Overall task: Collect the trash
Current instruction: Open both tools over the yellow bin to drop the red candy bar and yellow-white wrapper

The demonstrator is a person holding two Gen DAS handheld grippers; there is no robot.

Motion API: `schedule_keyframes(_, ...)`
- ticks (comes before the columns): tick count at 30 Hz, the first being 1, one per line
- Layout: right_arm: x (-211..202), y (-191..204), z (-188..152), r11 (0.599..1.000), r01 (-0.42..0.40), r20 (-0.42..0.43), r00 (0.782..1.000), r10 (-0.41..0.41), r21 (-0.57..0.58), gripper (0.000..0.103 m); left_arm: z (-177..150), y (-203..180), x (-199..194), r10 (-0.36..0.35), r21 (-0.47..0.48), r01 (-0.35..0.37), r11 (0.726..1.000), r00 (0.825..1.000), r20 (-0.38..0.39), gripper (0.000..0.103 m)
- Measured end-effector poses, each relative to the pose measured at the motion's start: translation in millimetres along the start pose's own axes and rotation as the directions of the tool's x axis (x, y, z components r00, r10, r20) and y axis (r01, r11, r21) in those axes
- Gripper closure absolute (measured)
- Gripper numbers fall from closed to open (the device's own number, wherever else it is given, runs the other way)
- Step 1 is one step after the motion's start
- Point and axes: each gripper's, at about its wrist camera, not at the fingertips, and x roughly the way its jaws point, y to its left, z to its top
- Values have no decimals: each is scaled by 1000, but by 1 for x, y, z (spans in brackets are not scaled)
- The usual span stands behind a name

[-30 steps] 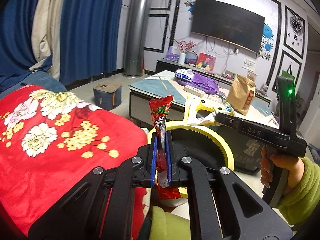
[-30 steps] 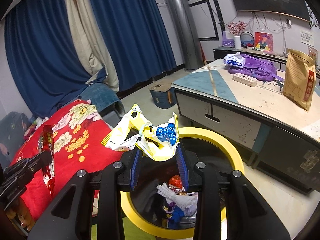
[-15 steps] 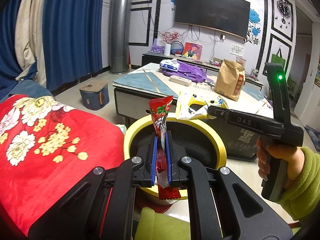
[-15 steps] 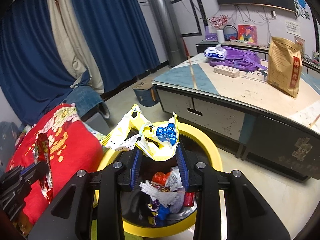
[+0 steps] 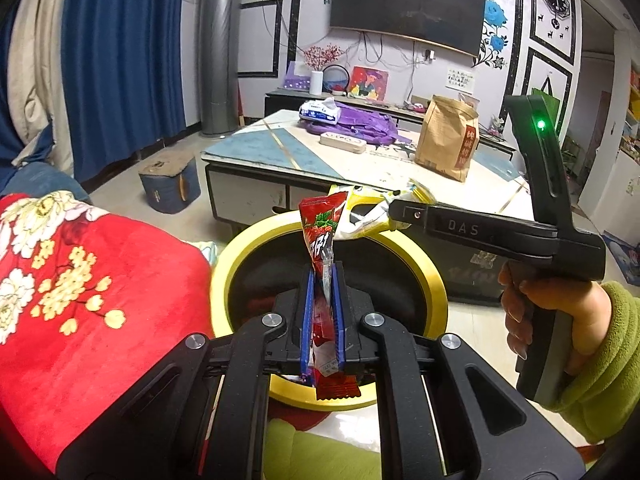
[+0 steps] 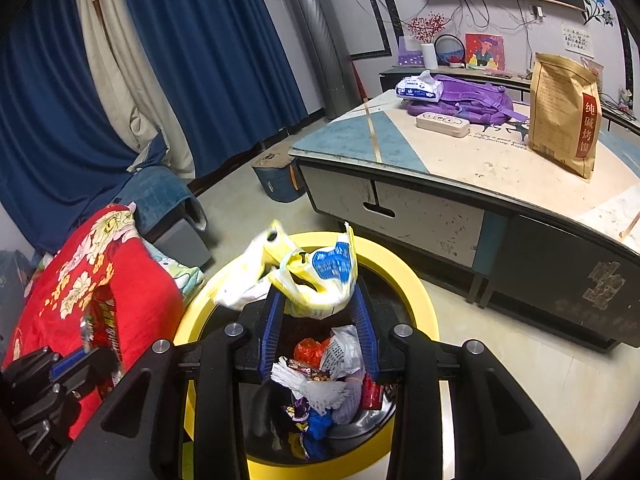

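My left gripper [image 5: 322,280] is shut on a red snack wrapper [image 5: 320,236] and holds it upright over the near rim of a yellow-rimmed black trash bin [image 5: 432,280]. My right gripper [image 6: 316,300] holds a crumpled yellow and white wrapper [image 6: 308,276] between its blue pads, directly above the bin [image 6: 416,292]. Its jaws stand wider than before and the wrapper looks loose. The bin holds several pieces of trash [image 6: 320,384]. The right gripper [image 5: 404,210] also shows in the left wrist view, with the yellow wrapper [image 5: 368,216] at its tip.
A red flowered blanket [image 5: 80,280] lies left of the bin. A low coffee table [image 6: 460,168] stands behind it with a brown paper bag [image 6: 564,112], a purple bag [image 6: 468,100], a tissue pack [image 6: 418,88] and a power strip [image 6: 442,125]. A blue stool [image 5: 170,186] sits on the floor.
Both grippers have moved further over the bin. The right gripper's jaws have spread and the yellow wrapper has sagged between them. The left gripper still clamps the red wrapper.
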Motion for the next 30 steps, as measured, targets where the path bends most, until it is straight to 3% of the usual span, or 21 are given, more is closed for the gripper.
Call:
schedule_keyframes(10,15,-2,7,999,-25,-18,999,26,33,66,0,5,23,-1,-4,1,1000,999,-35,95)
schedule_keyframes(11,15,-3,7,999,-22,-21,1000,23,37,64,1,5,25,4,-2,-4,1000,999,-38,92)
schedule_keyframes(14,11,-7,8,998,-37,-2,999,37,54,63,2,7,26,1,-8,-1,1000,999,-36,62)
schedule_keyframes(17,7,-9,10,998,-39,13,999,38,55,60,5,8,25,10,-15,-11,1000,1000,-29,54)
schedule_keyframes(21,2,-12,9,997,-46,18,999,45,69,54,7,12,21,22,-35,-23,999,1000,-20,27)
schedule_keyframes(24,-3,-14,6,997,-44,20,999,42,67,45,10,15,17,29,-45,-30,999,999,-15,13)
schedule_keyframes(30,-20,-15,2,998,-29,34,999,27,55,31,13,24,3,57,-67,-57,996,998,0,11)
